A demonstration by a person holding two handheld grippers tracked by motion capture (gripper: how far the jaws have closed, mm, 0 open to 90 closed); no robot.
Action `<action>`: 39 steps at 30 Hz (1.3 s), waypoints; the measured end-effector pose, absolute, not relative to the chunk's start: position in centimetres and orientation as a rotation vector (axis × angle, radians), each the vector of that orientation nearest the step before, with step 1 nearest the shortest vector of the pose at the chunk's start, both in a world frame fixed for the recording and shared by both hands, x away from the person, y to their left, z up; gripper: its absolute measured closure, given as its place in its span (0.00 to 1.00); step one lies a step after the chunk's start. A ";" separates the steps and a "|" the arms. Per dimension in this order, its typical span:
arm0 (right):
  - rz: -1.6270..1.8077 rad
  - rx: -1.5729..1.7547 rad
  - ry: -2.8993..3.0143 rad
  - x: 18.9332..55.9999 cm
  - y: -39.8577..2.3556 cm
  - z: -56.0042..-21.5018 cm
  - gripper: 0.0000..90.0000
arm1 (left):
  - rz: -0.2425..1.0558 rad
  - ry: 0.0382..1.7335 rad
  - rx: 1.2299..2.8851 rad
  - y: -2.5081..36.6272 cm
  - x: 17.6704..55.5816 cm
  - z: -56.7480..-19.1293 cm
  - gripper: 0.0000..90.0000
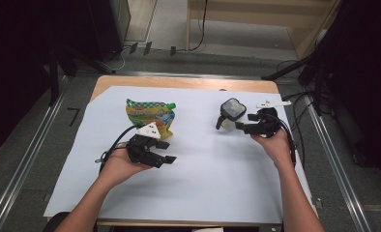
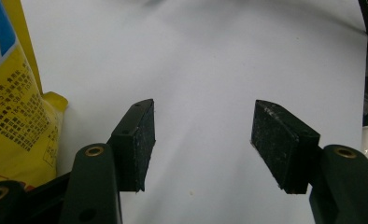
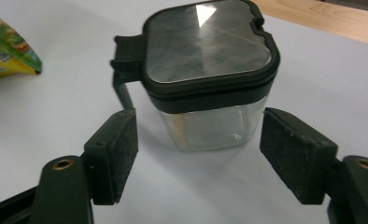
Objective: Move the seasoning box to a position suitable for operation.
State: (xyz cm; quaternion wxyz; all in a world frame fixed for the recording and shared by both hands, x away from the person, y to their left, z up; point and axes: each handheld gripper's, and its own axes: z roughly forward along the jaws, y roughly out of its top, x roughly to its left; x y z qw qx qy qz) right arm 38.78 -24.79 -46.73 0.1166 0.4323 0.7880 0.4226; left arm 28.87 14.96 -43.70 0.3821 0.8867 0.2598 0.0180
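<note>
One jar (image 3: pixel 205 79) and one pouch (image 1: pixel 150 116) are seen. The lidded jar's contents are unclear, perhaps empty. Both the left gripper (image 2: pixel 203 140) and the right gripper (image 3: pixel 198 154) are open, nothing held.

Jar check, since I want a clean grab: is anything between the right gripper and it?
Nothing visible. The right gripper faces the jar with jaws open and only bare white sheet between them.

A clear square jar (image 3: pixel 210 93) with a shut black lid stands upright on the white sheet (image 1: pixel 217 164).
</note>
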 end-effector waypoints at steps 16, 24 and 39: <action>1.222 1.175 2.279 40.8 -23.2 -48.8 0.20 | 0.019 0.703 2.233 15.8 28.1 -43.9 0.45; 1.242 1.209 2.268 42.2 -22.1 -50.2 0.15 | 0.017 0.726 2.233 16.2 27.9 -44.1 0.45; 1.232 1.187 2.180 43.2 -19.9 -51.7 0.16 | 0.015 0.756 2.219 16.9 27.5 -44.3 0.45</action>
